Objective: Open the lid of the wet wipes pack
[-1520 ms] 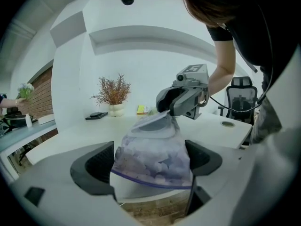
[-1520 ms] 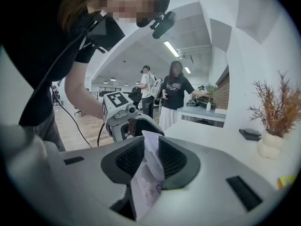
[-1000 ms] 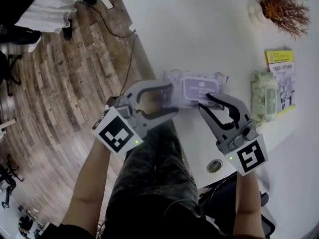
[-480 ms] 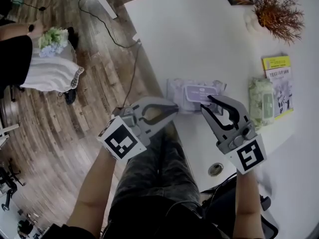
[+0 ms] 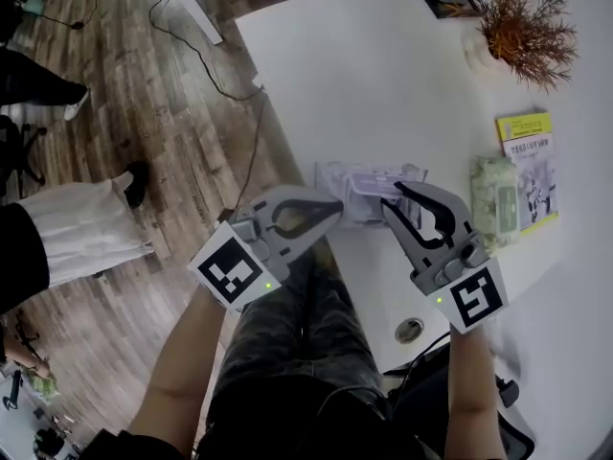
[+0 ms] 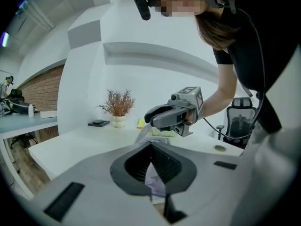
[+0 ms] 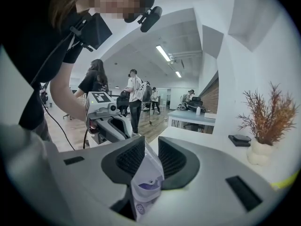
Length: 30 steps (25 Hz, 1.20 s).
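— Closing on the pack (image 5: 364,188), the left gripper (image 5: 335,207) now has its jaws together on the thin film at the pack's left end. A second ago they stood apart around that end.

— And the right gripper (image 5: 391,197)?

— No change. Its jaws are clamped on the pack's other end, set wider because that part is thicker. The right gripper view shows the pack filling the gap between the pads.

— Where is the pack?

— At the near edge of the table (image 5: 383,75), stretched between the two grippers. The left gripper reaches in from just off that edge and the right gripper sits over it.

— Is the lid open?

— Not yet. The lid (image 5: 375,178), a pale purple flap on top, looks flat and closed.

— So what does the new grip mean?

— The pack now seems held steady at both ends, but neither gripper is free for the lid. My guess is that one of them must let go and catch the flap's edge while the other keeps the pack in place.
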Tool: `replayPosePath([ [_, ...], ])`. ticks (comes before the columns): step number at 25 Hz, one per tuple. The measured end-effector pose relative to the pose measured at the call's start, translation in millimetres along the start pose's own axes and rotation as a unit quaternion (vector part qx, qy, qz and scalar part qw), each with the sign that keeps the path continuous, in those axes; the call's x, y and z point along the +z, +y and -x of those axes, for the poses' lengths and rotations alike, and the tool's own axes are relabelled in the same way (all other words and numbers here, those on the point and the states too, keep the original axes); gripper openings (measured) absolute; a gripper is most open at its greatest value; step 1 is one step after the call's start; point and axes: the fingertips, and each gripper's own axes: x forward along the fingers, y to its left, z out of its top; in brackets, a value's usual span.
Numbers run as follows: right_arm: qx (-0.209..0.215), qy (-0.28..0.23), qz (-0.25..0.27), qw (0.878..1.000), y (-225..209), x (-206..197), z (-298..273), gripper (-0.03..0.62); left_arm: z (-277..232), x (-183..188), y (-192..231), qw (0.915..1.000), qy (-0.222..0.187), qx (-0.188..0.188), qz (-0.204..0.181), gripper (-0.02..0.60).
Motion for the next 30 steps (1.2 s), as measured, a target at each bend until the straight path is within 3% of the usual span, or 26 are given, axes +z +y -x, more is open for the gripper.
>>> replayPosePath([
  [19, -0.005, -0.013, -0.005, 1.0, -16, 7, -5, 0.104, -24, 7, 28, 0.9998, -0.01, 0.01, 0.016, 0.012],
  [23, -0.03, -0.037, -0.008, 0.999, -23, 13, -1, 0.145, -25, 8, 32, 0.9995, -0.018, 0.014, 0.023, 0.012],
  [30, -0.069, -0.068, -0.029, 0.995, -42, 15, 16, 0.149, -31, 9, 42, 0.999, -0.023, 0.025, 0.028, 0.012],
])
